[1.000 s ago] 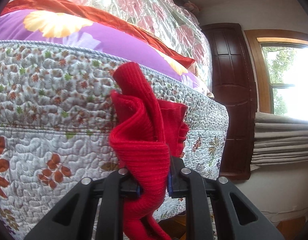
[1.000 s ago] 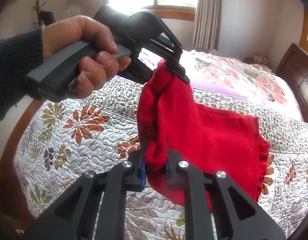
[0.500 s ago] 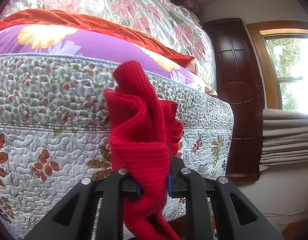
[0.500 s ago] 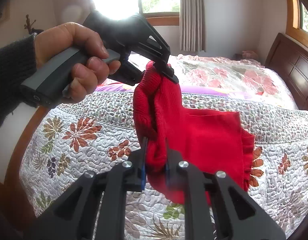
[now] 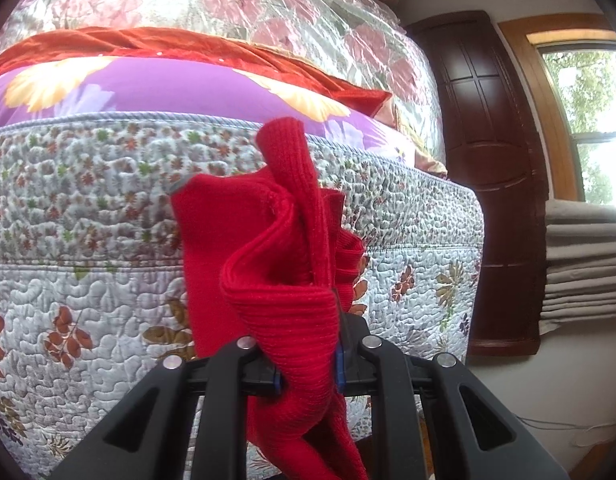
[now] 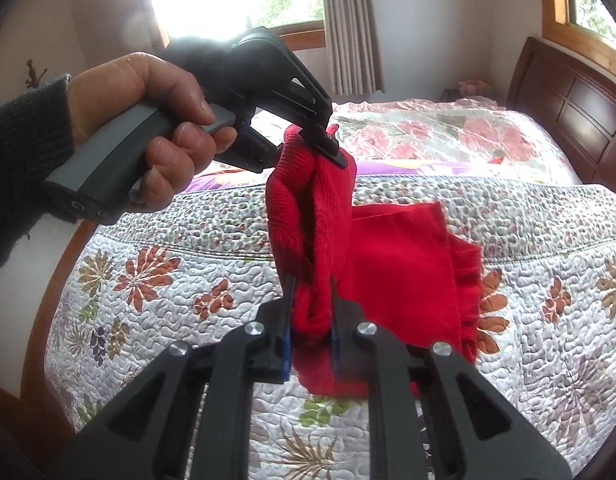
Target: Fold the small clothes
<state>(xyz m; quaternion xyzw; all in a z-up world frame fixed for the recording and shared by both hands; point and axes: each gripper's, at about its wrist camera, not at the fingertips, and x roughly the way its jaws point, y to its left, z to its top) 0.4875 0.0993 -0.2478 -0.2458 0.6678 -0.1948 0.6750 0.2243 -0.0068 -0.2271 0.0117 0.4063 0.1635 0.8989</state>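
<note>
A small red knit garment [image 6: 392, 264] hangs in the air in front of the bed, bunched at its top edge. My right gripper [image 6: 311, 320] is shut on one bunch of that edge. In the right wrist view, my left gripper [image 6: 328, 146] is clamped on the ribbed edge just above and behind, held by a hand [image 6: 148, 120]. From the left wrist camera the same red garment [image 5: 276, 256] fills the centre, folds standing up between the shut fingers of my left gripper [image 5: 308, 376]. The two grippers are close together.
A bed with a quilted floral cover [image 6: 156, 280] lies under and behind the garment. Purple and orange bedding [image 5: 156, 88] and a pink floral quilt [image 5: 248, 12] lie further back. A dark wooden headboard [image 5: 492, 176], windows and a curtain [image 6: 348, 28] ring the room.
The two grippers have come closer together, so the red garment bunches more between them. More of its flat panel shows on the left in the left wrist view.
</note>
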